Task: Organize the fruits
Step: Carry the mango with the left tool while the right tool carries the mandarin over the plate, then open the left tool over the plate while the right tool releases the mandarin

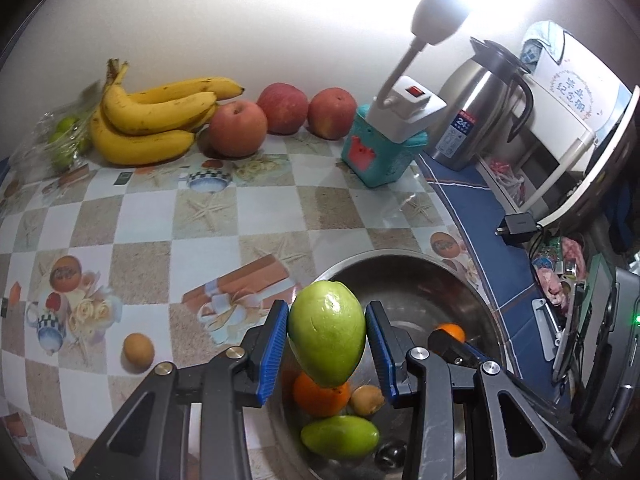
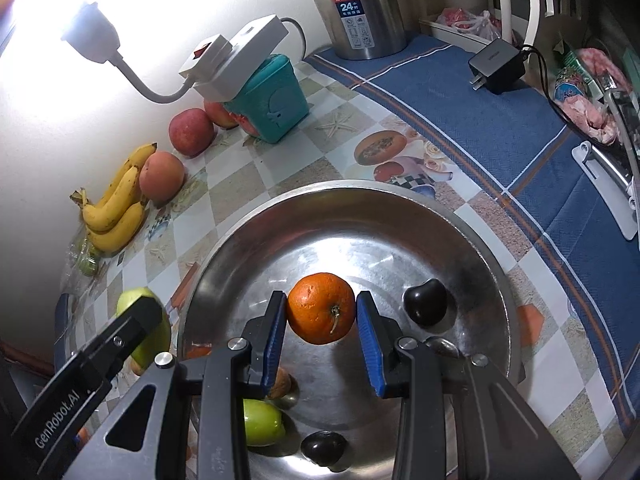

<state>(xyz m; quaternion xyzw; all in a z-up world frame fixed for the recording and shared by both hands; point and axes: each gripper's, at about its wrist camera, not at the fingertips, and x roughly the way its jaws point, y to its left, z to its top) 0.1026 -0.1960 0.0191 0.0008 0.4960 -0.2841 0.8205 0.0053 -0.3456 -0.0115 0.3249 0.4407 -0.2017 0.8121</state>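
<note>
My left gripper [image 1: 326,320] is shut on a green mango-like fruit [image 1: 326,344], held over the near-left rim of a steel bowl [image 1: 404,257]. My right gripper [image 2: 321,308] is shut on an orange [image 2: 320,312], held above the middle of the bowl [image 2: 360,192]. Inside the bowl lie another orange [image 1: 320,400], a green fruit [image 2: 262,422], a small brown fruit [image 1: 367,399] and two dark plums [image 2: 425,302] [image 2: 323,446]. In the right wrist view the left gripper's finger [image 2: 136,320] shows at the bowl's left edge, with the green fruit [image 2: 134,294] behind it.
Along the wall lie bananas [image 1: 152,120], three apples [image 1: 238,128] and a bag of small green fruits [image 1: 64,140]. A small brown fruit [image 1: 138,350] sits on the tablecloth. A teal box [image 1: 376,156] with a lamp, a steel kettle [image 1: 476,112] and a charger [image 2: 498,65] stand behind the bowl.
</note>
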